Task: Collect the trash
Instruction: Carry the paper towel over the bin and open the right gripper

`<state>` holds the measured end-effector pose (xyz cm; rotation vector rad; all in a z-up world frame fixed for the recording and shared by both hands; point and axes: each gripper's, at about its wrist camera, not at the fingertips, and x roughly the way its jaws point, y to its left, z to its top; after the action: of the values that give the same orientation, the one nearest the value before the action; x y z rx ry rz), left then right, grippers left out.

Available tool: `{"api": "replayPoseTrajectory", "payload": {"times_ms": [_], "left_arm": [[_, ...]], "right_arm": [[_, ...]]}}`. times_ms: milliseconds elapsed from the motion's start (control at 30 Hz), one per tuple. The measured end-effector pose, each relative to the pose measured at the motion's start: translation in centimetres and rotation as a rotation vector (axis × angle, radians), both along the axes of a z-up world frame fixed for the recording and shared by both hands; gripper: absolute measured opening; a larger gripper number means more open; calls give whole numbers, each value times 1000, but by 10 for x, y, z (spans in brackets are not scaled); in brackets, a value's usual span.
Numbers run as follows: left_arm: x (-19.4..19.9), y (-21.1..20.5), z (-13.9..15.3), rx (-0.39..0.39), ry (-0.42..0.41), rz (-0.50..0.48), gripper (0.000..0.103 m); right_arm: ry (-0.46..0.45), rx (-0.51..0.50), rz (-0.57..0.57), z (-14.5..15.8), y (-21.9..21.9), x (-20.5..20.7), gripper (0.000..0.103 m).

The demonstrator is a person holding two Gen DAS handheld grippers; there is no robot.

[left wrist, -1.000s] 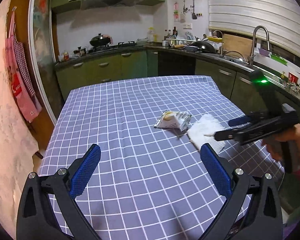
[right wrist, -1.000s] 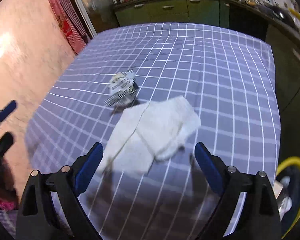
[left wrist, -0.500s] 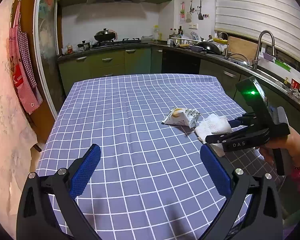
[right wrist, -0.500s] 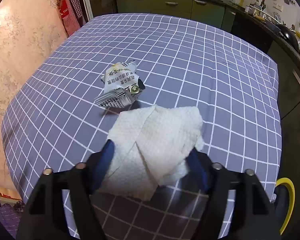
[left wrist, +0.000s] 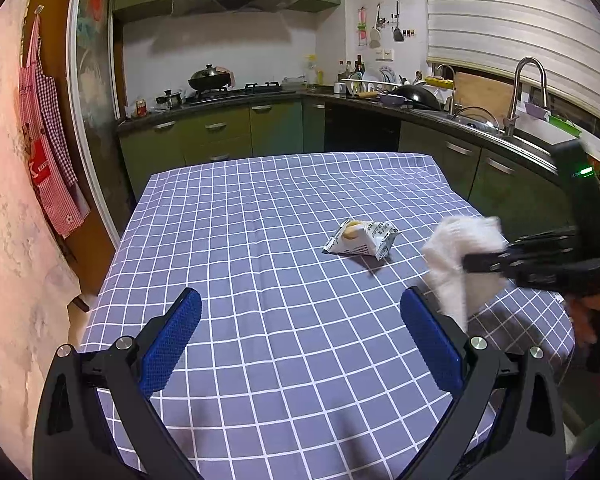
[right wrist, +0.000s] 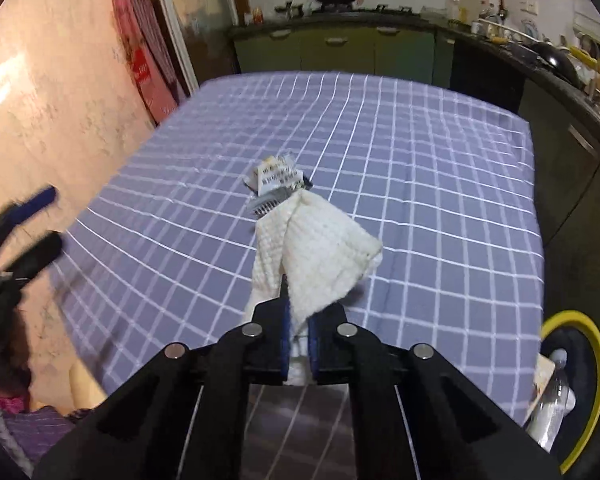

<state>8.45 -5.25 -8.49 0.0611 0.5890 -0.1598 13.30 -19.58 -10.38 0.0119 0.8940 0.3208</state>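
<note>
My right gripper (right wrist: 298, 316) is shut on a crumpled white paper towel (right wrist: 320, 248), which hangs lifted off the checked tablecloth (right wrist: 420, 168). In the left wrist view the same towel (left wrist: 458, 252) dangles from the right gripper (left wrist: 470, 262) at the table's right side. A crumpled printed snack wrapper (left wrist: 360, 238) lies on the cloth just beyond it; the wrapper (right wrist: 278, 178) is partly hidden behind the towel in the right wrist view. My left gripper (left wrist: 300, 320) stands open over the near part of the table with nothing between its blue pads (left wrist: 168, 344).
A yellow-rimmed bin (right wrist: 572, 384) with a plastic bottle (right wrist: 552, 396) inside stands on the floor past the table's right edge. Green cabinets (left wrist: 220, 136), a stove and a sink (left wrist: 528, 92) line the back and right walls. Aprons (left wrist: 48, 152) hang on the left wall.
The right gripper closed on the paper towel and lifted it off the cloth. The wrapper stayed where it was. The left gripper kept still and open.
</note>
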Motion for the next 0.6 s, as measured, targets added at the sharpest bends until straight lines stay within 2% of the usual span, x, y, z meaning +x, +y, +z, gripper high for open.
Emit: {"api": "replayPoseTrajectory", "payload": {"times_ms": [167, 367, 467, 600], "left_arm": [[-2, -4, -1, 6, 4, -4, 98], [-8, -11, 1, 12, -8, -22, 98], [-9, -16, 1, 23, -9, -28, 98], [-8, -21, -1, 26, 0, -37, 98]], "right_arm": [[-82, 55, -83, 32, -32, -36, 7], [-185, 56, -284, 61, -98, -78, 7], [-202, 40, -402, 64, -133, -95, 7], [-172, -17, -548, 54, -174, -103, 8]]}}
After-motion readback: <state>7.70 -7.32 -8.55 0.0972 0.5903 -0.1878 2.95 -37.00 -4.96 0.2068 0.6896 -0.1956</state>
